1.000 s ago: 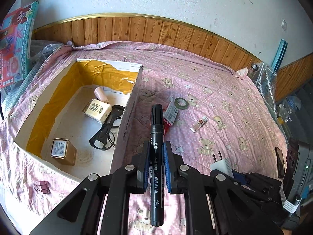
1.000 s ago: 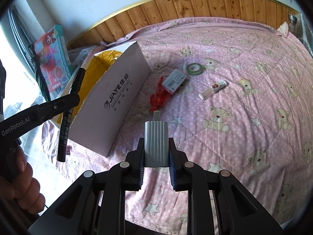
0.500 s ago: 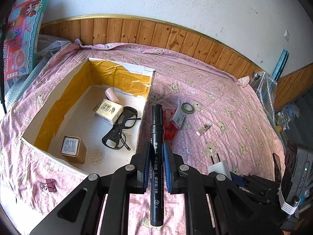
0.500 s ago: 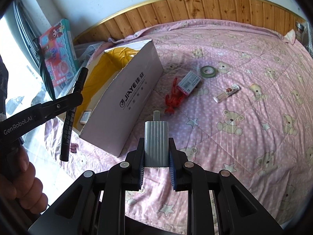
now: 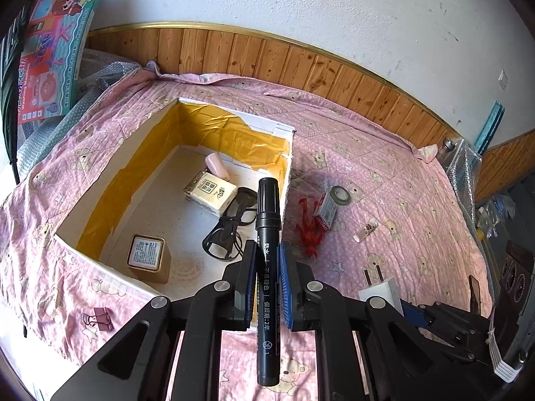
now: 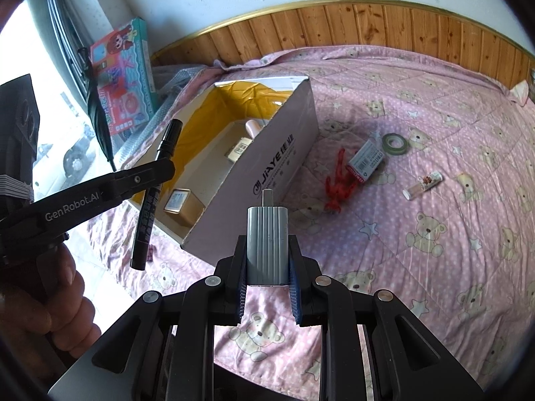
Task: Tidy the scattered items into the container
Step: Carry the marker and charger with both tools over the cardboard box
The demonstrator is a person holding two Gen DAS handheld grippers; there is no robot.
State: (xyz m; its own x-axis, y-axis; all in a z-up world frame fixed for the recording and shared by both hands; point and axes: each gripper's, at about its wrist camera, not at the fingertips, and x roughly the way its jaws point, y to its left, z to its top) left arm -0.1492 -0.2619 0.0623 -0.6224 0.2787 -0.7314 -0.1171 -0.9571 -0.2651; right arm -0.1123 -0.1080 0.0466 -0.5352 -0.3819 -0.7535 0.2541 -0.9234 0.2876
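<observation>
Black plastic jaws of the left hand-held gripper (image 5: 268,279) pinched a black marker (image 5: 268,234) around mid-barrel, cap pointing to the upper part of the frame, above the near right corner of the open cardboard box (image 5: 100,197). Rigid, light and smooth, the marker would likely swivel if held near one end, so the mid-barrel hold looked sound. Its printed Chinese characters ended in "2年".

In the right wrist view the right hand-held gripper (image 6: 267,269) was pressed onto a grey ribbed charger (image 6: 267,244), prongs forward; this looked hard, compact and a little heavier, best taken across its flat sides. It hung over the bed's pink bear-print quilt (image 6: 434,267), lower right of the box, whose white side read "JiAYE". The left tool's arm read "GenRobot.AI".

Inside the box lay glasses (image 5: 230,224), a tissue pack (image 5: 214,193) and a small tin (image 5: 147,257). Still on the quilt, right of the box, were a red clip (image 5: 309,230), a small carton (image 5: 326,210), a tape roll (image 5: 340,194) and a vial (image 5: 366,230).
</observation>
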